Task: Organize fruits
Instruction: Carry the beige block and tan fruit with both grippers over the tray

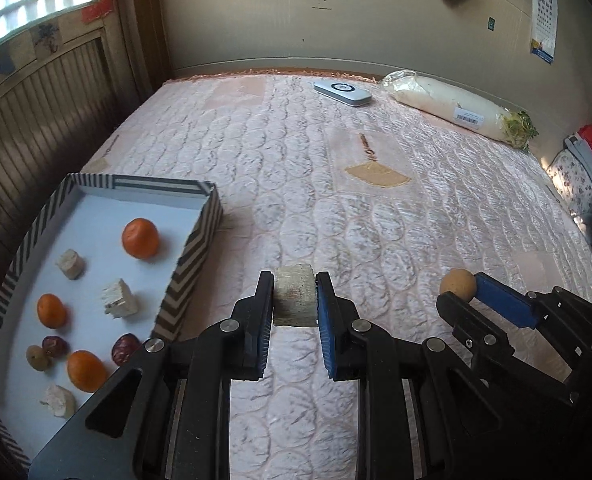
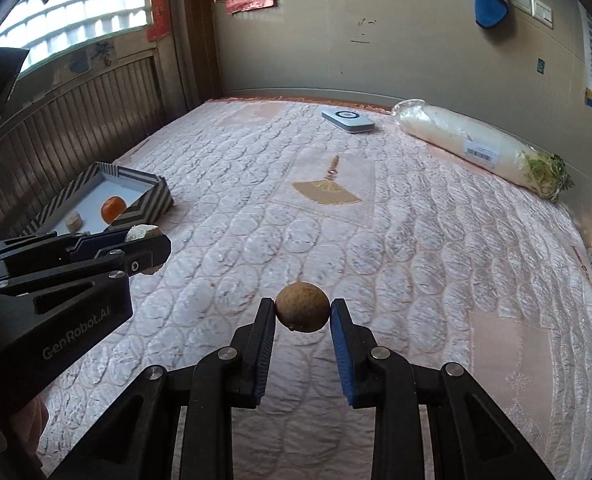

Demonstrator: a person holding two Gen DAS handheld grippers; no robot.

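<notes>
1. Left hand-held gripper (image 1: 295, 298): pitched down over the bed (image 1: 376, 184), jaws narrow, clamped on a pale fibrous chunk (image 1: 294, 300). The chunk sits at the fingertips, off the mattress, just right of the striped box (image 1: 192, 256).
2. Right hand-held gripper (image 2: 303, 312): also pitched down toward the bed, jaws narrow, pinching a small round brown fruit (image 2: 303, 307) between the black pad and the blue pad. The fruit is held clear of the quilt.
3. The two grippers sit side by side, close but apart. In the right wrist view the left one lies across the left edge, tip pointing right, in front of the box.
4. Part of the person's hand shows under the left gripper's body, bottom left of the right wrist view.
5. Box contents, left wrist view: three oranges (image 1: 140, 238), three more pale chunks (image 1: 120, 298), two dark red dates (image 1: 125, 349) and one pale round fruit (image 1: 38, 357). All lie loose on the white floor of the box.
6. Far end of the bed: a white flat device (image 1: 342, 93) and a wrapped white radish (image 1: 456, 108), well apart from both grippers.
</notes>
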